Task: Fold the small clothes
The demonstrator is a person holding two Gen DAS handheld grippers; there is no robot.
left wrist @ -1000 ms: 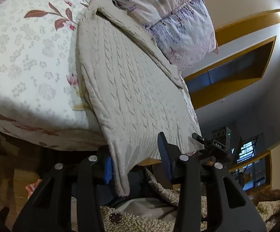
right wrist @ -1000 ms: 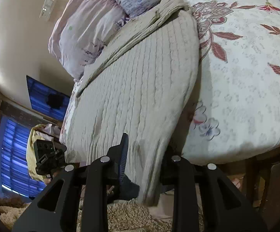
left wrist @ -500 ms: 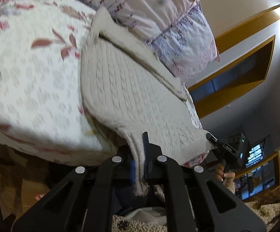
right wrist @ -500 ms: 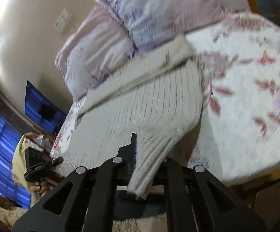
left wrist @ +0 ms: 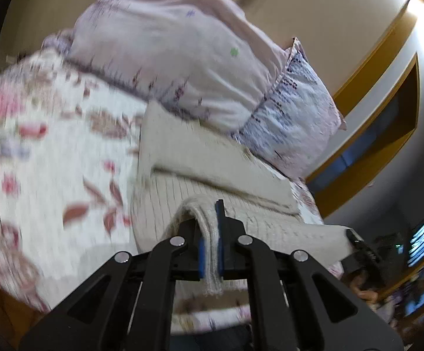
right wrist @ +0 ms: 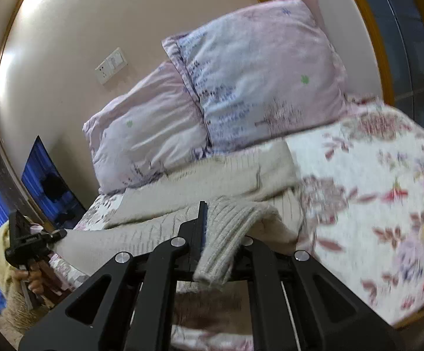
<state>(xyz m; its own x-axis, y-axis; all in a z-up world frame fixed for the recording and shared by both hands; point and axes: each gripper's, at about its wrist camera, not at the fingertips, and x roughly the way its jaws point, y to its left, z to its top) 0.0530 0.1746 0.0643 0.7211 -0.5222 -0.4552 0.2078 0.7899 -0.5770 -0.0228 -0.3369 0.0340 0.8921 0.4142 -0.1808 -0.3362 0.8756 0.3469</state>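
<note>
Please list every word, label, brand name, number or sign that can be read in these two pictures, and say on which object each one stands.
No text can be read in either view.
Pillows: the dark print resembles rows of writing, but it is too blurred to read.
Wall switch plate: no marking can be made out.
Knitted sweater, held by the left gripper and the right gripper: no label shows.

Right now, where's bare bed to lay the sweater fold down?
Free: the floral bedspread beside the sweater, away from the wall. Crowded: the pillows butt against the sweater's far end. Both tongs, left and right, are shut on its near hem.
</note>
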